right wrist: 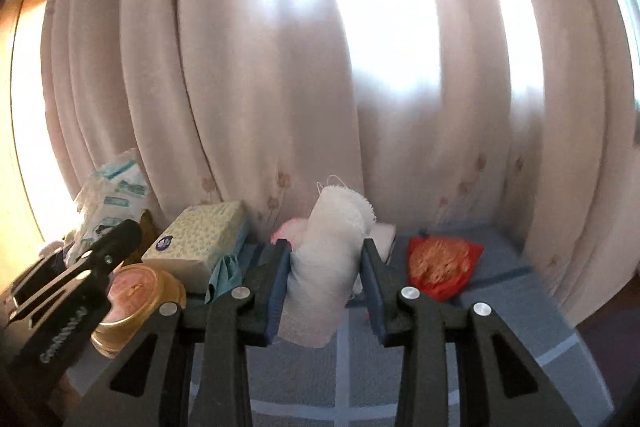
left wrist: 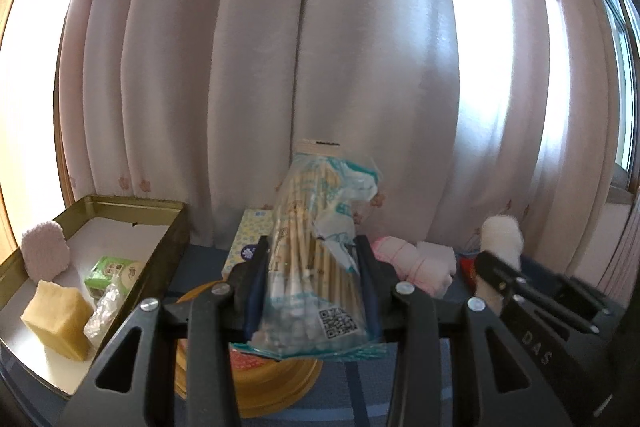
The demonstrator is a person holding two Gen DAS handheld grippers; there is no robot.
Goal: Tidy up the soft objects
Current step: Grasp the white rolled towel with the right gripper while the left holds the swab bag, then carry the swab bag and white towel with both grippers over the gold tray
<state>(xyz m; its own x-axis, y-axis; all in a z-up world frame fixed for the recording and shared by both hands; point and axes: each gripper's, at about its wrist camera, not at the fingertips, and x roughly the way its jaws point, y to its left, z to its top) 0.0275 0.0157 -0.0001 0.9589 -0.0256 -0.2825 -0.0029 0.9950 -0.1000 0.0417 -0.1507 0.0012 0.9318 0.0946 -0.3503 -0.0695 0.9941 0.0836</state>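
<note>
My left gripper point(left wrist: 312, 247) is shut on a clear bag of cotton swabs point(left wrist: 316, 259) and holds it upright above the table. My right gripper point(right wrist: 326, 247) is shut on a rolled white fluffy cloth point(right wrist: 332, 259), also lifted; that cloth shows at the right of the left wrist view point(left wrist: 502, 233). A gold-rimmed tin box point(left wrist: 120, 205) at the left holds a pink puff point(left wrist: 42, 255), a yellow sponge point(left wrist: 56, 319), a green pack point(left wrist: 114, 273) and a clear wrapper point(left wrist: 102, 313). A pink and white rolled cloth point(left wrist: 404, 259) lies behind the swabs.
A yellow patterned tissue box point(right wrist: 200, 243) and a round gold tin point(right wrist: 136, 303) sit on the blue checked tablecloth point(right wrist: 500, 307). A red and orange packet point(right wrist: 442, 267) lies at the right. A teal cloth point(right wrist: 226, 273) lies by the tissue box. Curtains hang close behind.
</note>
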